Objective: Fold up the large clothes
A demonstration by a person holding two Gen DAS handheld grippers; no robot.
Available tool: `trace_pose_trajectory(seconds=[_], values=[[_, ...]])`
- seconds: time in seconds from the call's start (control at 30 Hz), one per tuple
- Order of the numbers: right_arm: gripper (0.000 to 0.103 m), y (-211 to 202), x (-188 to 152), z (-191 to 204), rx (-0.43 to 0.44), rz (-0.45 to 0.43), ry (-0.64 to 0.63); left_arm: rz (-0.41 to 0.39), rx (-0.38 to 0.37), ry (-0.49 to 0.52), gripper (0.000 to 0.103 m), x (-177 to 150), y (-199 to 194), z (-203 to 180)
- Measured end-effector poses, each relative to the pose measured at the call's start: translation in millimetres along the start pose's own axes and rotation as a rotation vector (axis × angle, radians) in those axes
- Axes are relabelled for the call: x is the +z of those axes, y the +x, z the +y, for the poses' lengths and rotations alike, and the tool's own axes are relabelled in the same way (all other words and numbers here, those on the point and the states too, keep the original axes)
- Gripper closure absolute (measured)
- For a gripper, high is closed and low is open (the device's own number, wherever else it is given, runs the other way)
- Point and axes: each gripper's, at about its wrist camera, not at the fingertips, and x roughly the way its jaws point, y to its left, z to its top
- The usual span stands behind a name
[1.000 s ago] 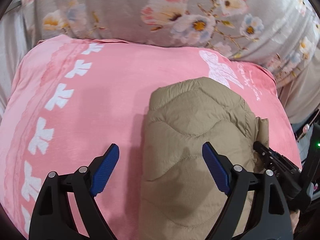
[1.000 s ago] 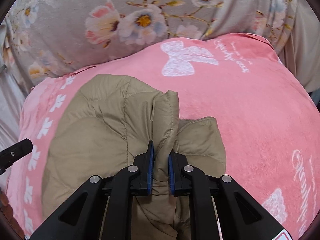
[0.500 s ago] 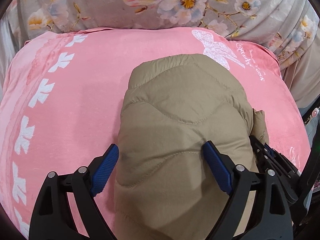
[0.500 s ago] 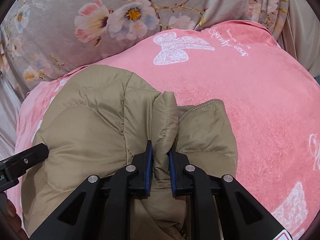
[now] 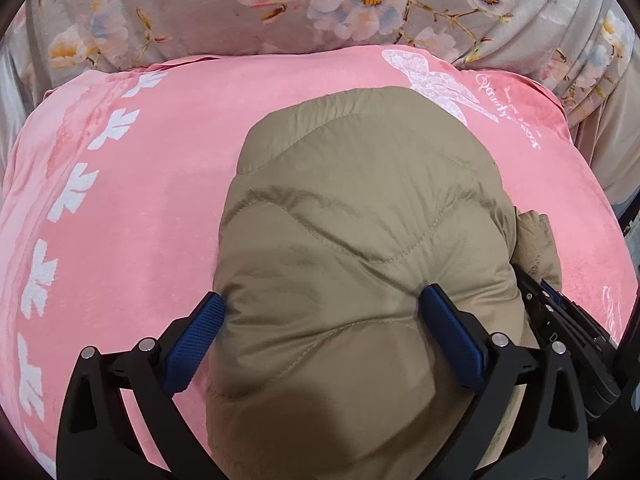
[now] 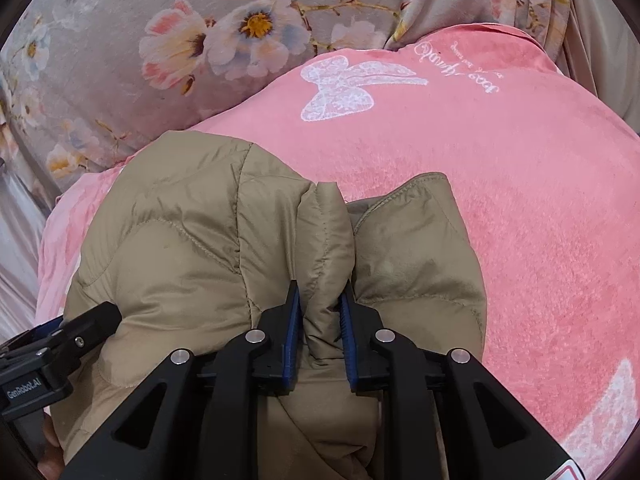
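Observation:
A tan quilted jacket (image 5: 360, 240) lies folded in a bundle on a pink blanket (image 5: 140, 220). My left gripper (image 5: 324, 308) is wide open, its blue pads pressing down on the near part of the bundle. In the right wrist view the jacket (image 6: 192, 248) fills the lower left. My right gripper (image 6: 320, 304) is shut on a puffy fold of the jacket at its right side. The right gripper's body shows in the left wrist view (image 5: 560, 320); the left gripper's body shows in the right wrist view (image 6: 60, 344).
The pink blanket (image 6: 500, 200) carries white bow prints and script. A grey floral cloth (image 5: 320, 8) lies beyond it, also in the right wrist view (image 6: 160, 40). Beige fabric (image 5: 616, 140) hangs at the right edge.
My left gripper has moved right and forward onto the jacket bundle, so both pads now press on it. My right gripper keeps its hold and has pushed the jacket forward.

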Motion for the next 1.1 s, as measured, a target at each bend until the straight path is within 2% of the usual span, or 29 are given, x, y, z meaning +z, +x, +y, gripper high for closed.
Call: trace_pose_trajectory(seconds=[0.3,1.1], values=[[0.087,7,-1,-8,0.026,-0.008,0.03,-0.025,0.021,0.021,0.005,-4,9,-7],[0.084,11,6,-13,0.029,-0.01,0.027,-0.13,0.07,0.043,0.005,-14,20,-16]])
